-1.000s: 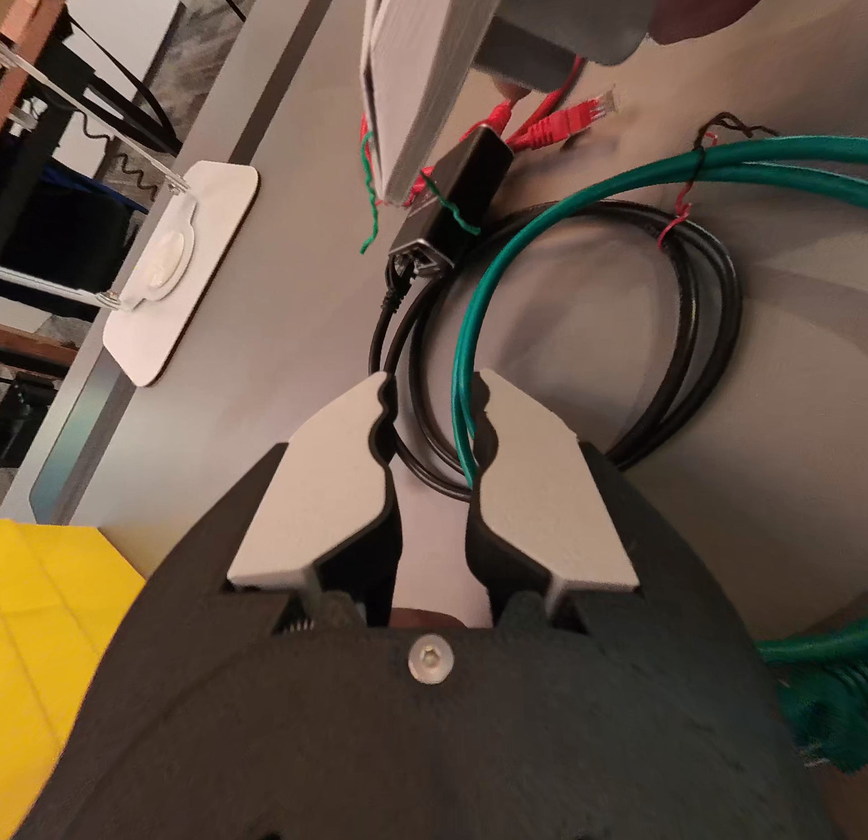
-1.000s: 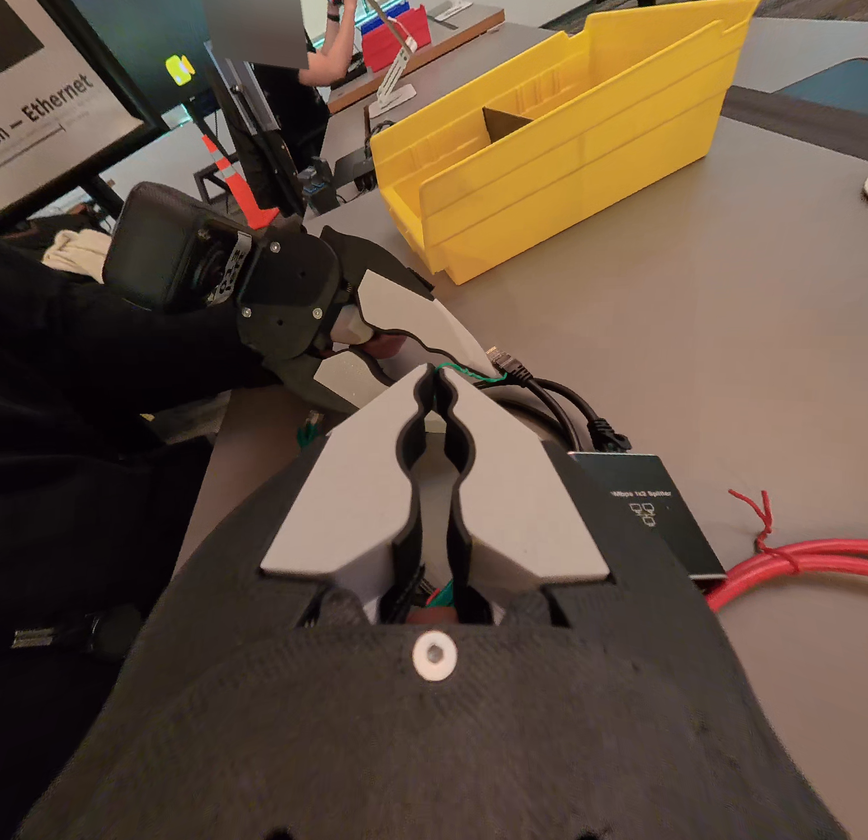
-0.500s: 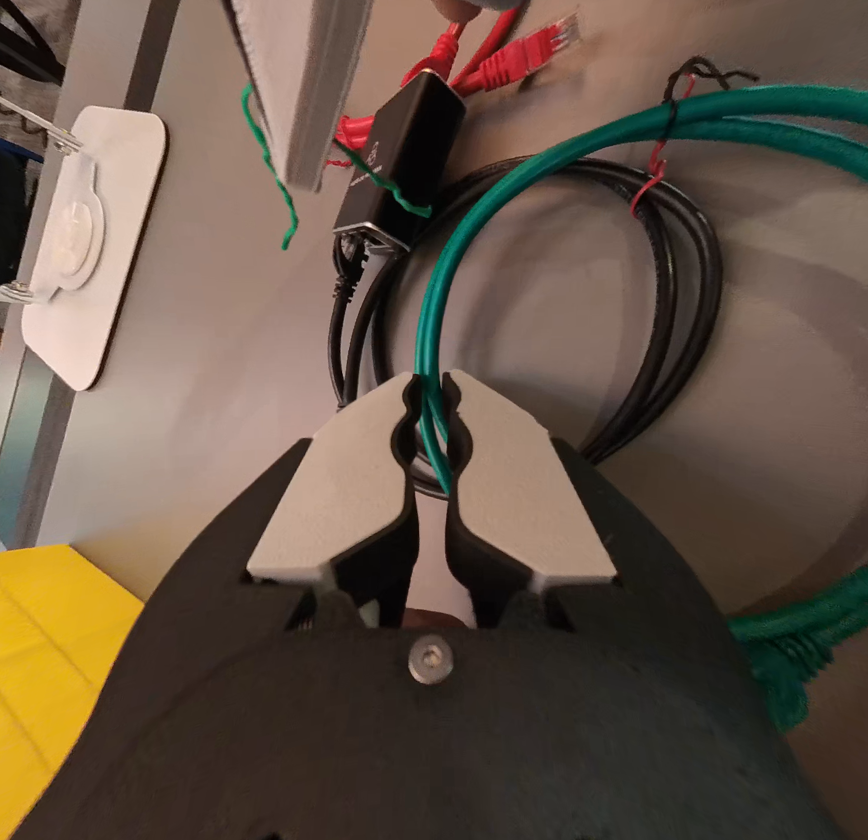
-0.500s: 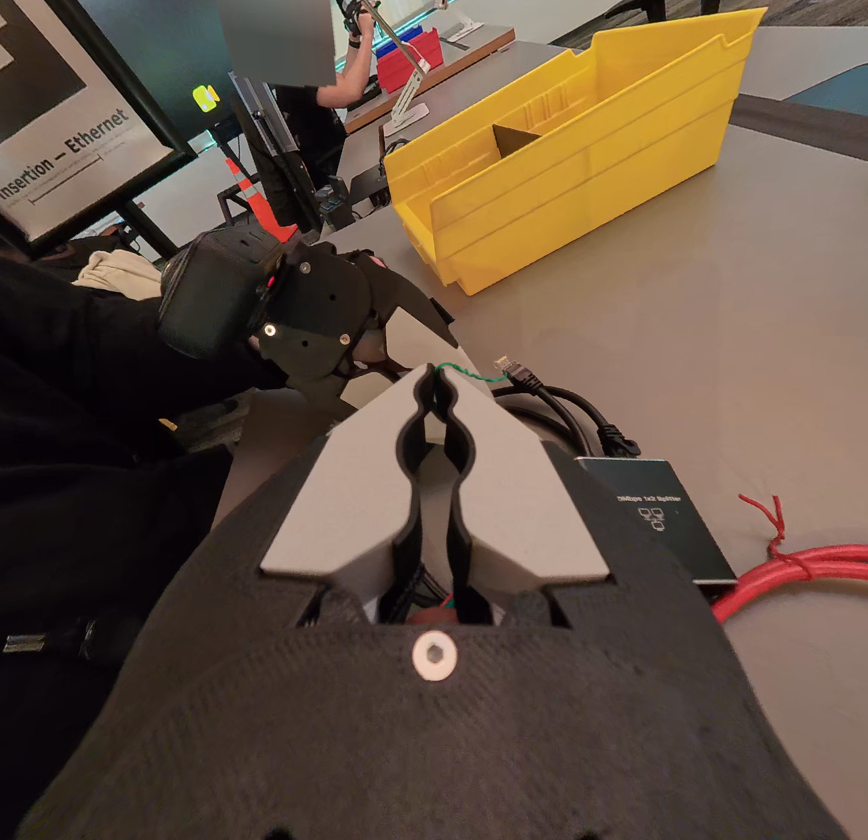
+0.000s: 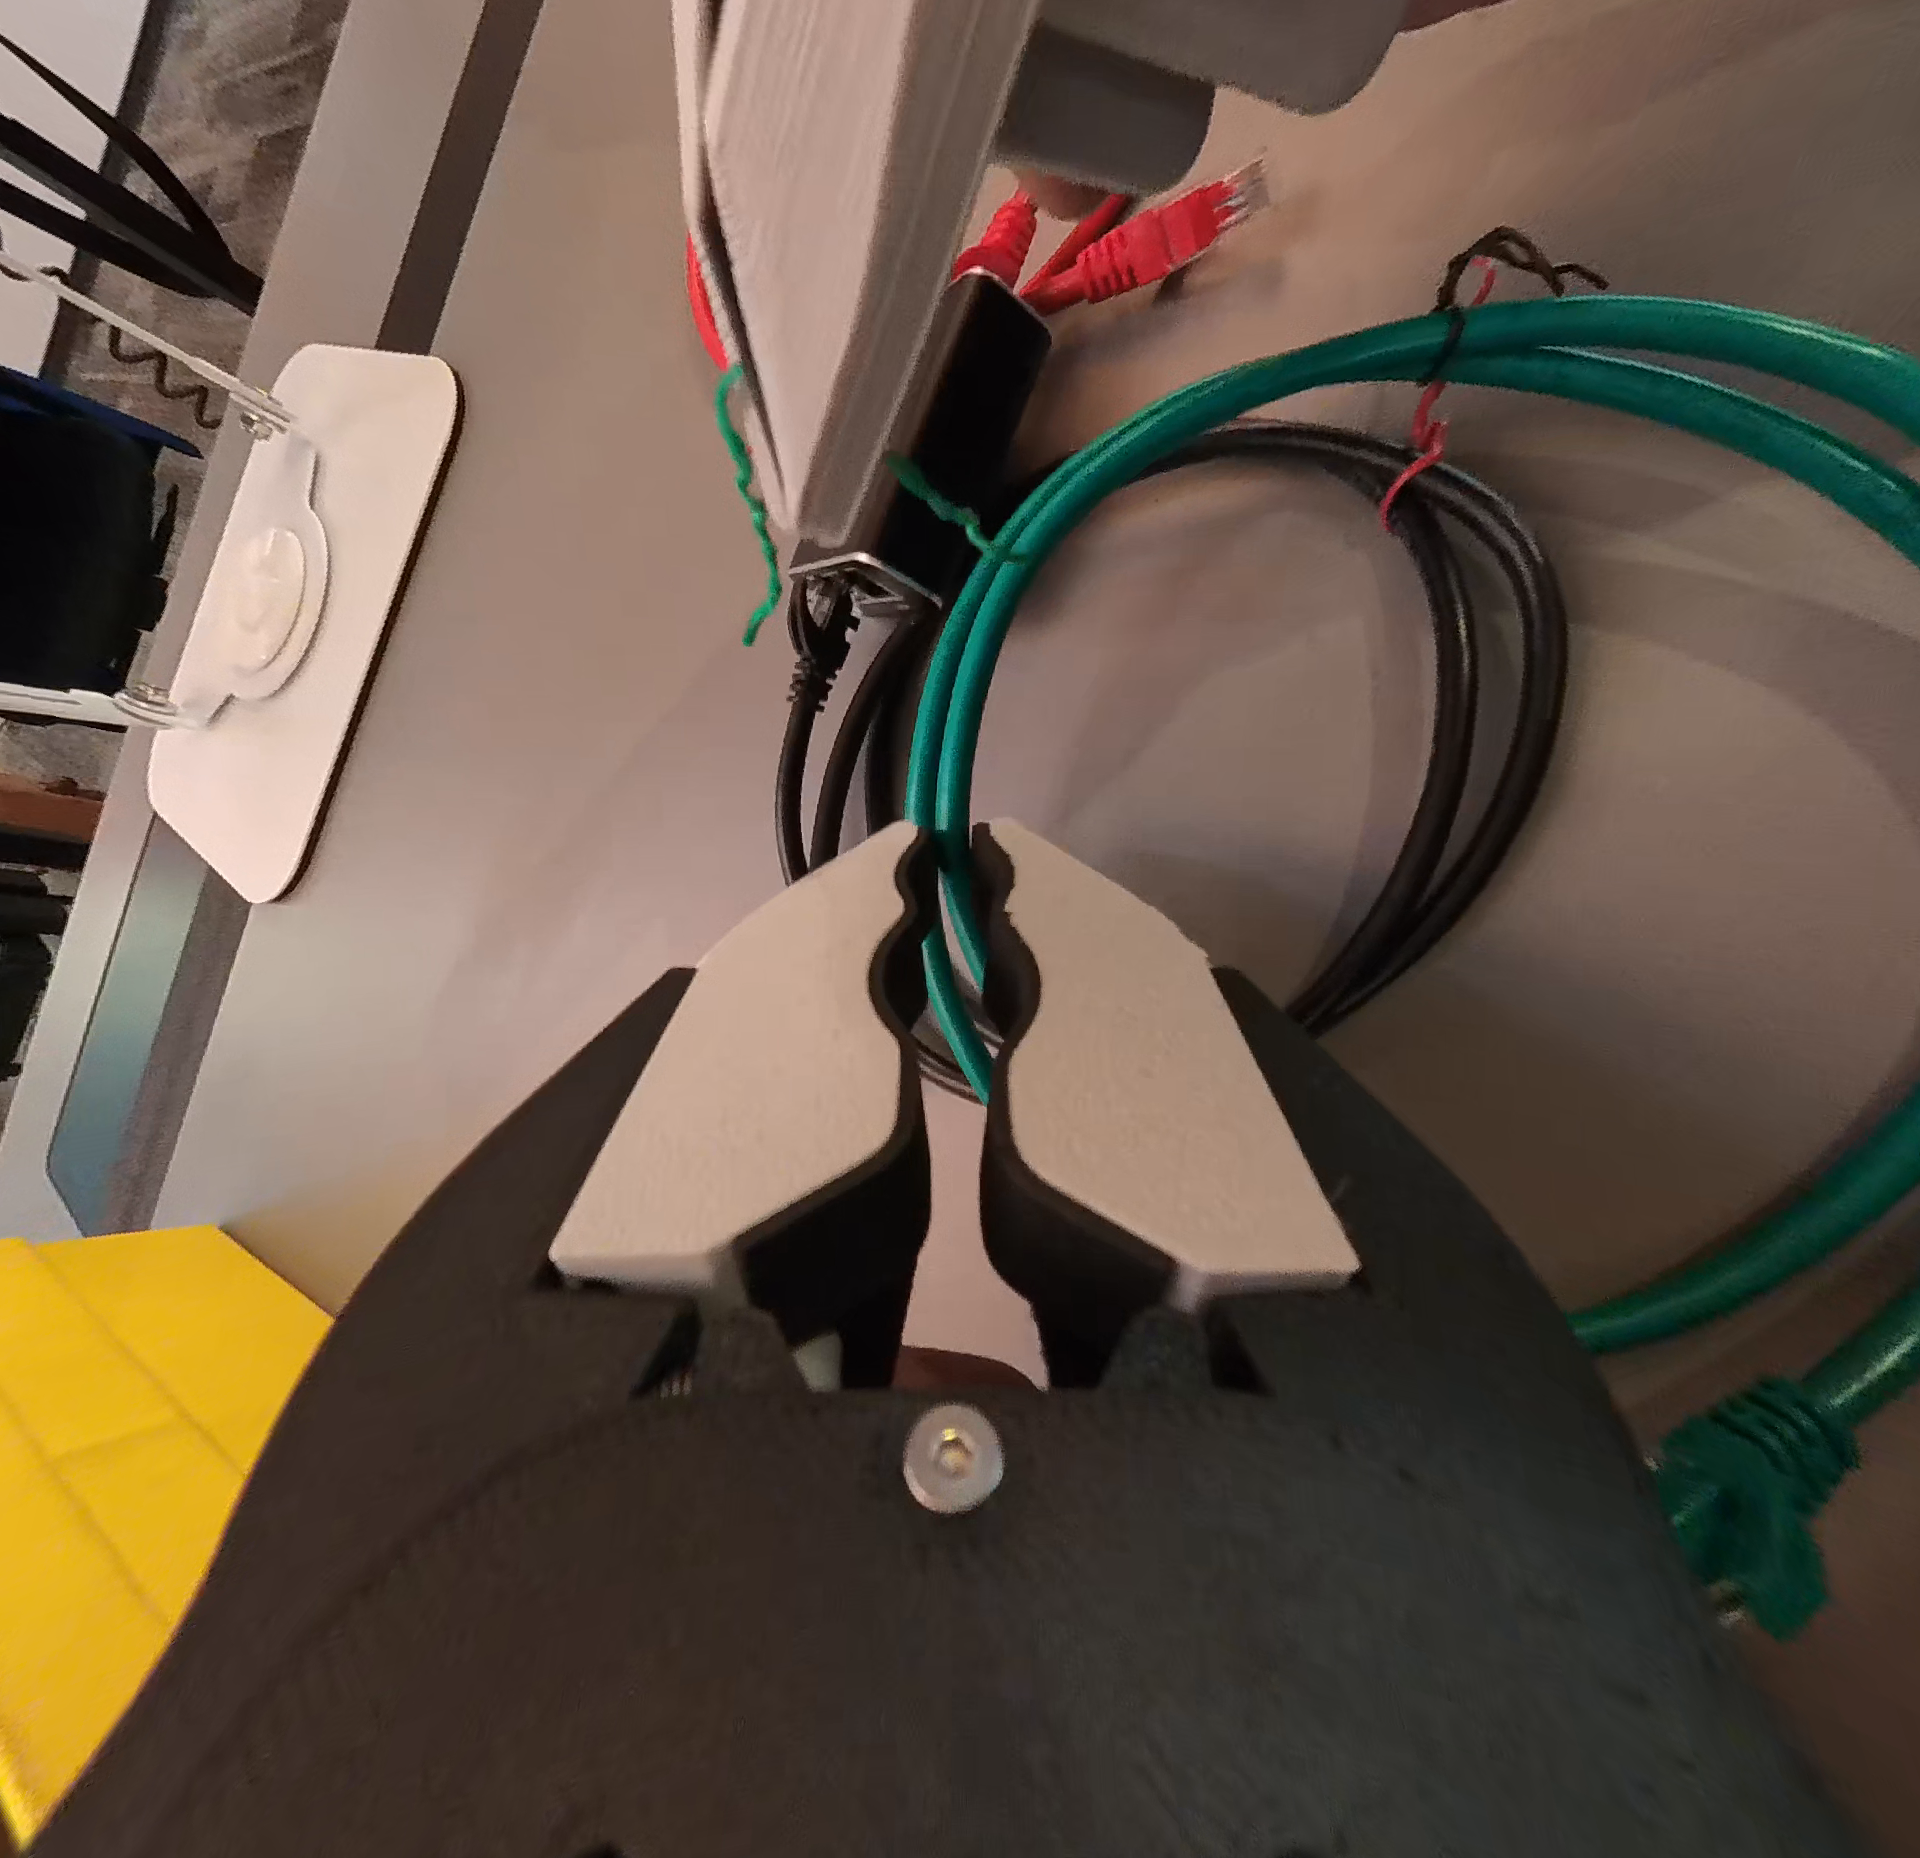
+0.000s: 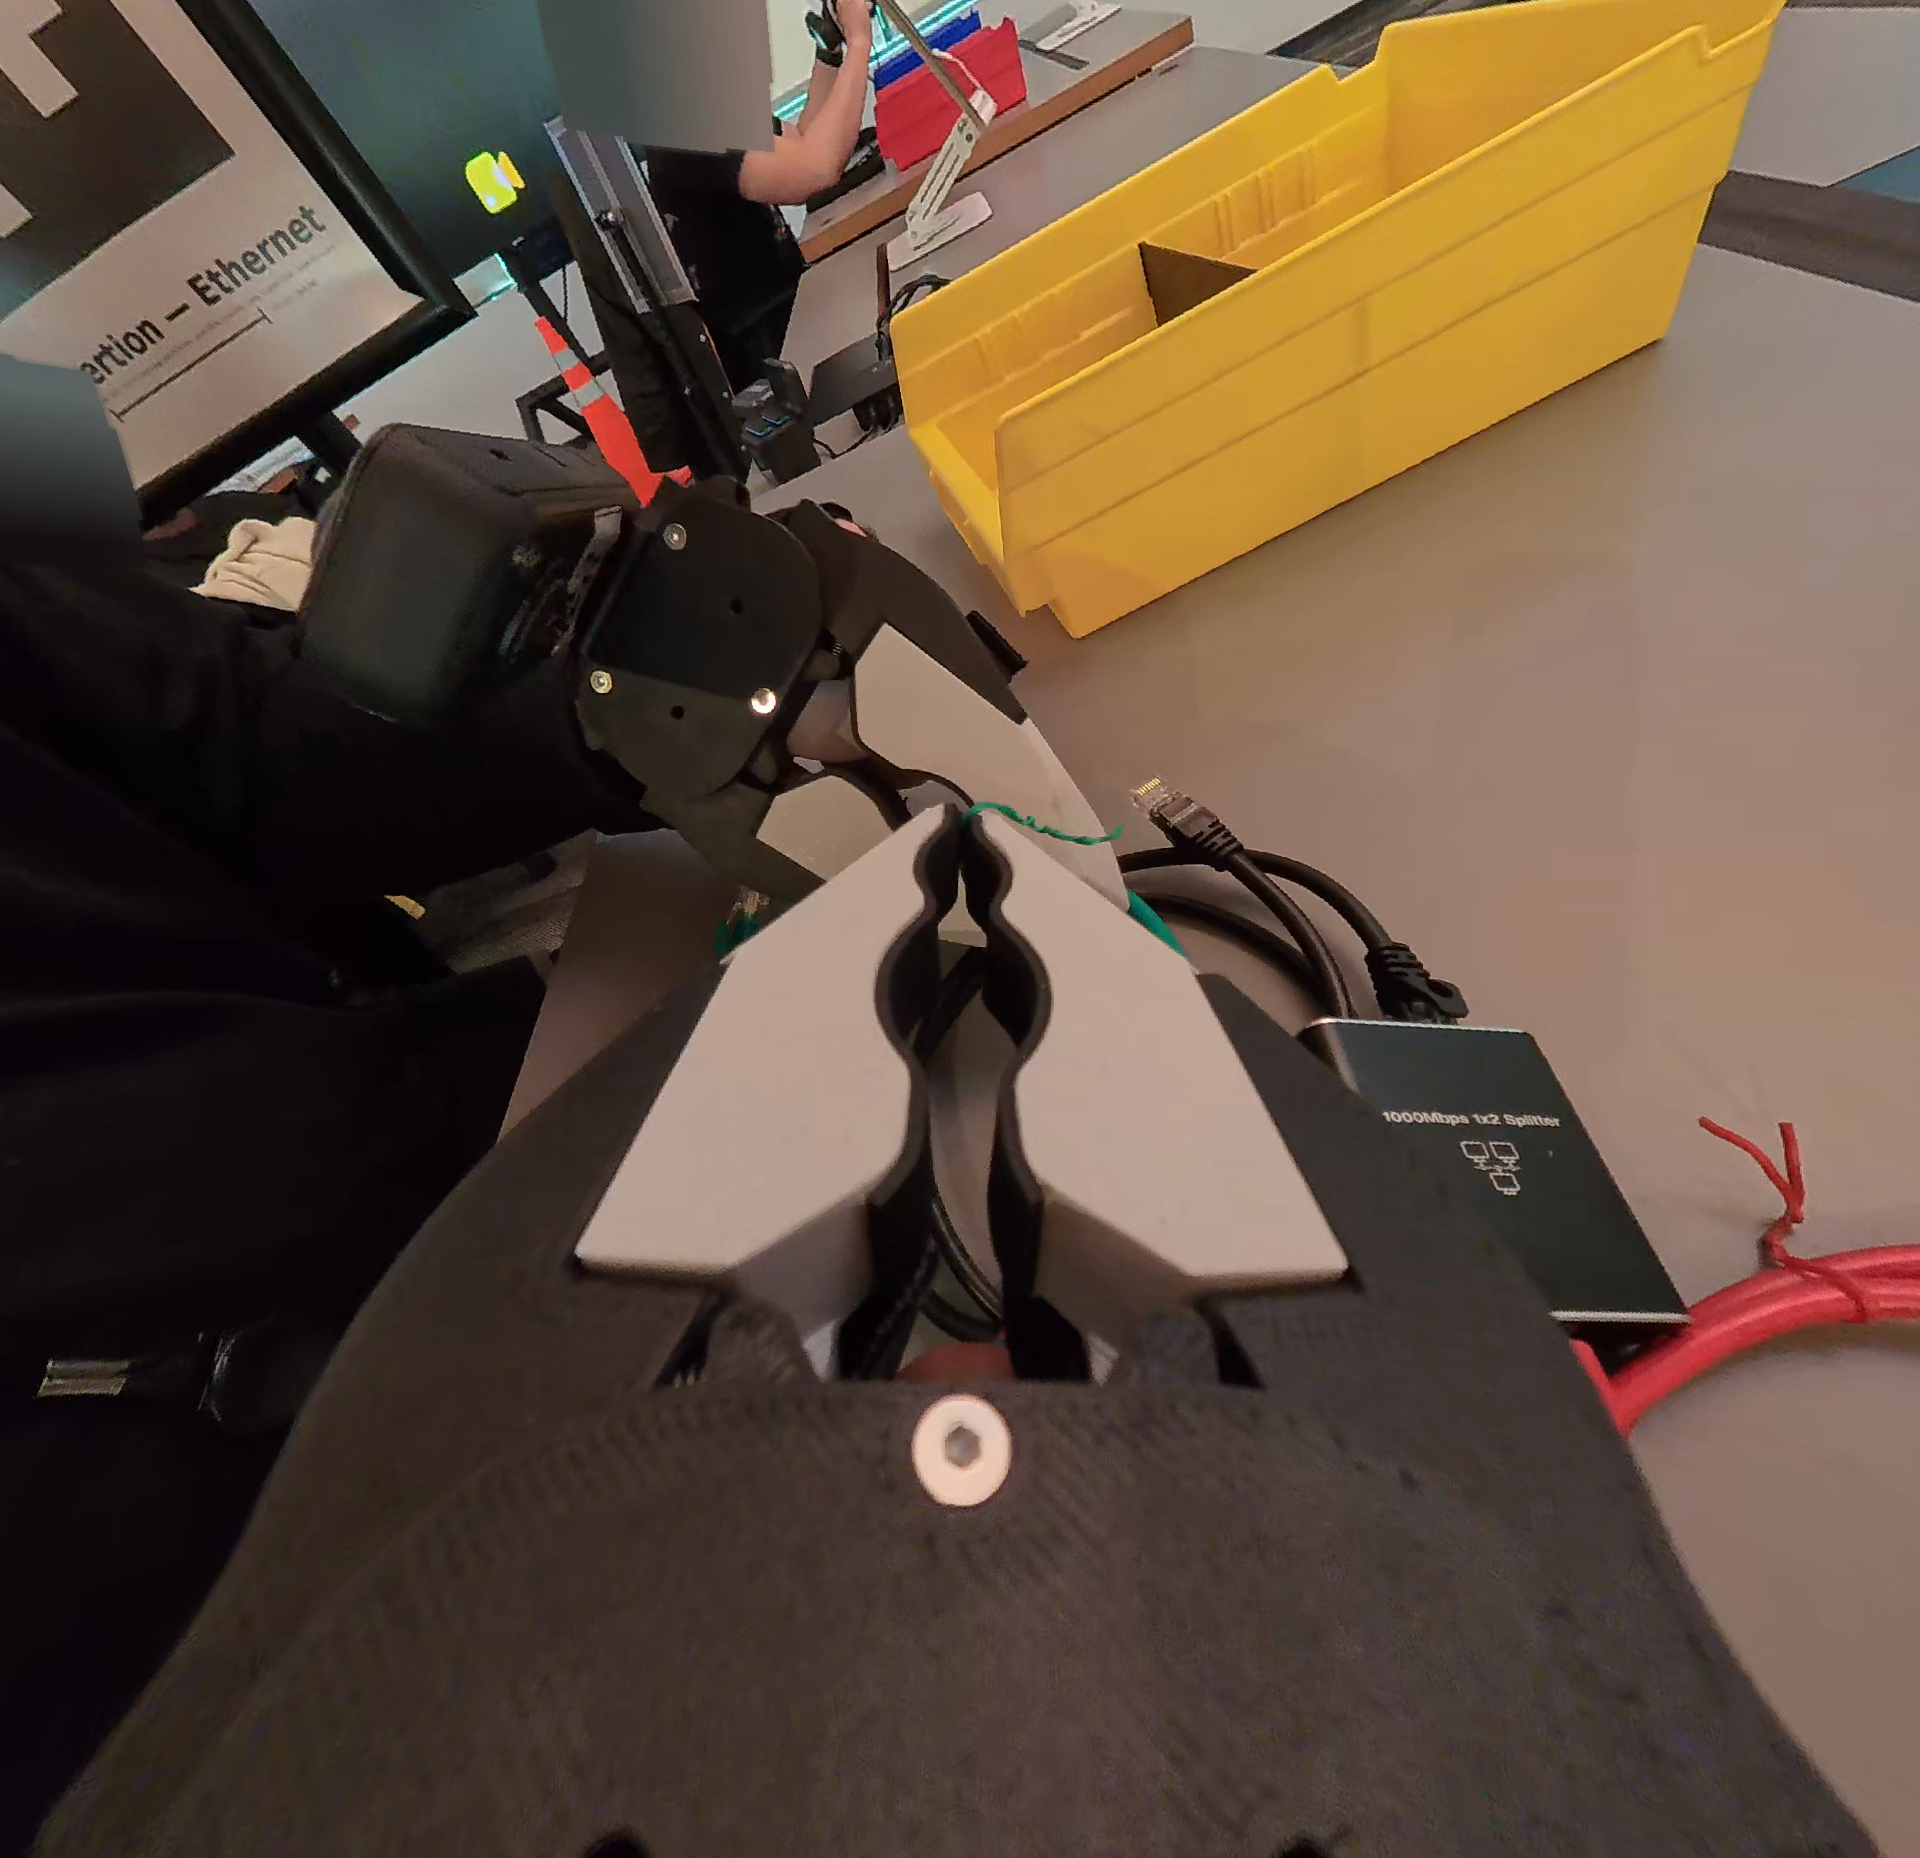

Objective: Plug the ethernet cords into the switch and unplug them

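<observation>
My left gripper point(image 5: 948, 858) is shut on the looped green ethernet cord point(image 5: 1195, 406), gripping two strands near the table. My right gripper point(image 6: 961, 834) is shut on a thin green twist tie point(image 6: 1049, 828). In the left wrist view the tie point(image 5: 940, 507) runs from the right gripper's tip to the green cord, with a loose end hanging. The black switch point(image 6: 1496, 1164) lies flat beside the right gripper; it also shows in the left wrist view point(image 5: 971, 426). A black cord point(image 6: 1403, 967) is plugged into it. Red cords point(image 6: 1766, 1309) sit at its other end.
A yellow bin point(image 6: 1351, 354) stands at the back of the grey table. A coiled black cord point(image 5: 1496, 717) lies under the green loop, with a loose black plug point(image 6: 1164, 800). A green plug point(image 5: 1756, 1496) lies at the right. A white stand base point(image 5: 301, 624) sits near the table edge. A person stands behind. There is about 7 cm between the tips of the two grippers. The left tips stand about 9 cm off the black switch point(image 6: 1496, 1164).
My left gripper's jaws closed from open onto the green cord. My right gripper stayed shut on the twist tie and shifted slightly above the switch.
</observation>
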Demonstrator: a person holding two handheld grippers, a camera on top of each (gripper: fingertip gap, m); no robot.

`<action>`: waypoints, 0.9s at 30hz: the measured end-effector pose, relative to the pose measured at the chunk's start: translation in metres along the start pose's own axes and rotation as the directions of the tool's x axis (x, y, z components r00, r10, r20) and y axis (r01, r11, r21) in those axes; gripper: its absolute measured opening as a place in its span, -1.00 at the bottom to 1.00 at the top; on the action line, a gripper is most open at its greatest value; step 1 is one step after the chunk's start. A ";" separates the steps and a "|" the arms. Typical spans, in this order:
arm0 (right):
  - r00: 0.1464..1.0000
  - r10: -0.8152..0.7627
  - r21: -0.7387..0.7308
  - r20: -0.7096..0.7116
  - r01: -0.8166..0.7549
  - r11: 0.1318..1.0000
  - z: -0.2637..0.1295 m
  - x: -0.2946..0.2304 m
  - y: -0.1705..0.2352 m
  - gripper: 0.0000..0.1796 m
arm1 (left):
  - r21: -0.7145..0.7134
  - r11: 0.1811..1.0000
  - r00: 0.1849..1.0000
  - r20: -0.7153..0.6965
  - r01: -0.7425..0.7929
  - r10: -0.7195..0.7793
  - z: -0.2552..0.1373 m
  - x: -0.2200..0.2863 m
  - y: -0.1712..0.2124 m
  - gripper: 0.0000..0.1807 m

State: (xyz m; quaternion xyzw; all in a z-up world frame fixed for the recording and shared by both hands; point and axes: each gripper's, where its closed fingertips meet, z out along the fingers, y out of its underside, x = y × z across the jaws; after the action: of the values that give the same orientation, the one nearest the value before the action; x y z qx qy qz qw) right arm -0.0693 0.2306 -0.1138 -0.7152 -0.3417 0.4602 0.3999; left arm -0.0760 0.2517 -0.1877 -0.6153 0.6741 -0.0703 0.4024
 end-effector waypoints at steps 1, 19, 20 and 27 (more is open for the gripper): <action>1.000 -0.001 -0.003 0.000 0.001 1.000 0.000 0.000 0.001 -1.00 | 0.006 1.000 1.000 -0.001 -0.004 0.004 -0.001 0.000 -0.001 -0.94; 0.998 -0.051 -0.071 -0.036 0.049 0.996 0.005 0.003 0.012 -1.00 | 0.059 0.998 1.000 0.011 -0.015 0.014 -0.011 -0.001 -0.016 -0.94; 0.998 -0.055 -0.073 -0.040 0.052 0.996 0.005 0.004 0.012 -1.00 | 0.061 0.998 1.000 0.010 -0.016 0.015 -0.011 -0.001 -0.016 -0.94; 0.994 -0.090 -0.113 -0.062 0.082 0.990 0.006 0.006 0.017 -0.99 | 0.065 0.998 1.000 0.006 -0.011 0.011 -0.012 0.000 -0.018 -0.94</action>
State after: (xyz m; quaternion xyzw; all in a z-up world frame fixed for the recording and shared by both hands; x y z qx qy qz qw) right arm -0.0708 0.2293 -0.1325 -0.7357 -0.3835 0.3990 0.3906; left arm -0.0699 0.2431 -0.1693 -0.5982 0.6738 -0.0883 0.4246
